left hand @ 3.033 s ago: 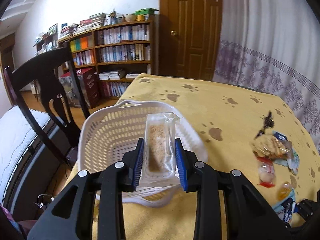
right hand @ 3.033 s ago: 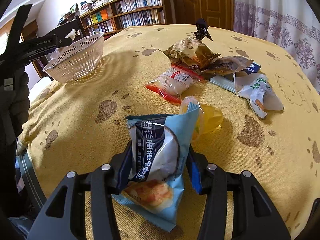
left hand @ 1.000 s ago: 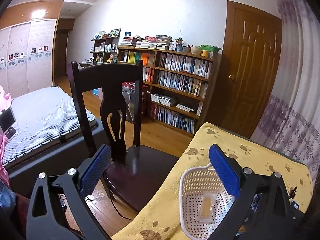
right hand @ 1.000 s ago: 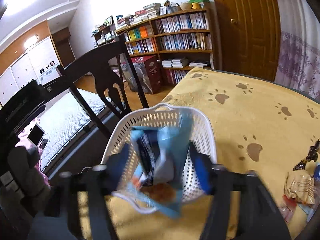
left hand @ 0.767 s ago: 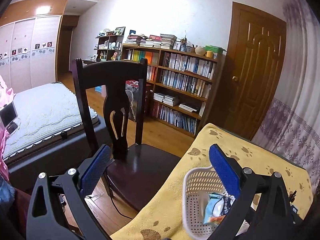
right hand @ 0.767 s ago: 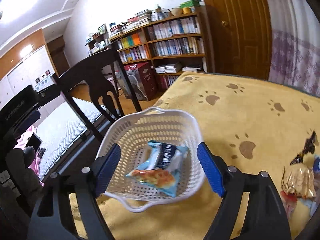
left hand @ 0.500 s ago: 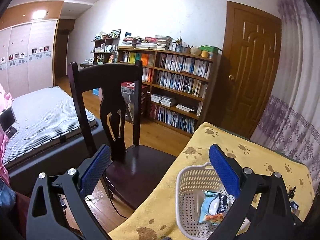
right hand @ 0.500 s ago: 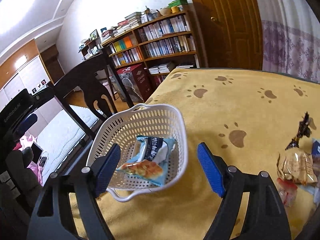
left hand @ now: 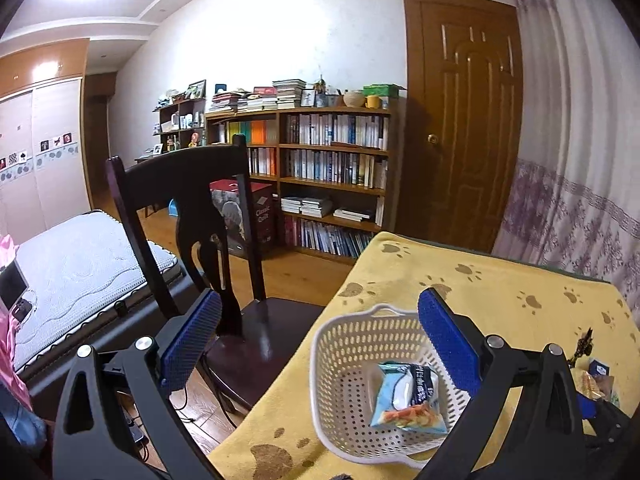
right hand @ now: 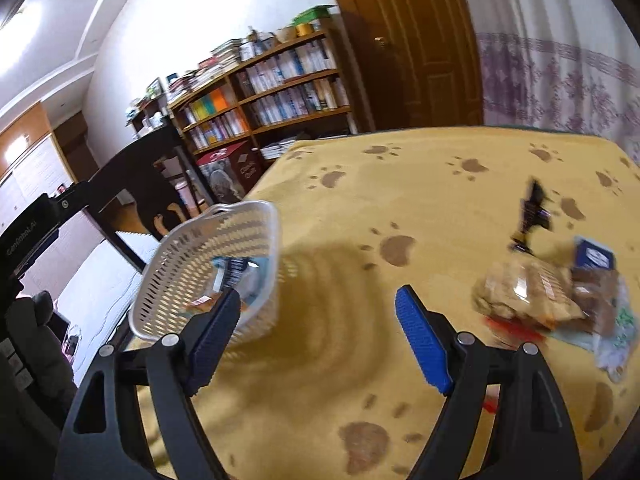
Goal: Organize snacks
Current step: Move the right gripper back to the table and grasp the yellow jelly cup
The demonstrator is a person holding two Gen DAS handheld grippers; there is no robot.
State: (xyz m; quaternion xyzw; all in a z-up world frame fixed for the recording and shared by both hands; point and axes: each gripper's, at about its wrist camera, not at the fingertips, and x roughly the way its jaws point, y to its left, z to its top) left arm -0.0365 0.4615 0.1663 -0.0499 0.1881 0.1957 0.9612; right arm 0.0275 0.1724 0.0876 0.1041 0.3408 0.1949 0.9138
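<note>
A white perforated basket [left hand: 344, 364] stands near the left edge of the yellow paw-print table [left hand: 500, 292]. A light blue snack bag [left hand: 408, 396] lies inside it. My left gripper [left hand: 320, 332] hangs open and empty above the table's corner, off to the basket's left. In the right wrist view the basket [right hand: 192, 276] sits at the left and a pile of loose snack packets [right hand: 536, 292] lies at the right. My right gripper [right hand: 318, 328] is open and empty over the bare cloth between them. The view is blurred.
A dark wooden chair [left hand: 192, 216] stands against the table's left side, with a bed [left hand: 72, 256] behind it. A bookshelf [left hand: 320, 168] and a brown door [left hand: 460, 120] line the far wall. A small dark wrapped item [right hand: 532, 212] lies beyond the snack pile.
My left gripper let the clear snack pack go into the basket and pulled back. My right gripper carried the blue bag over, let it go in the basket, and is now swinging right toward the pile.
</note>
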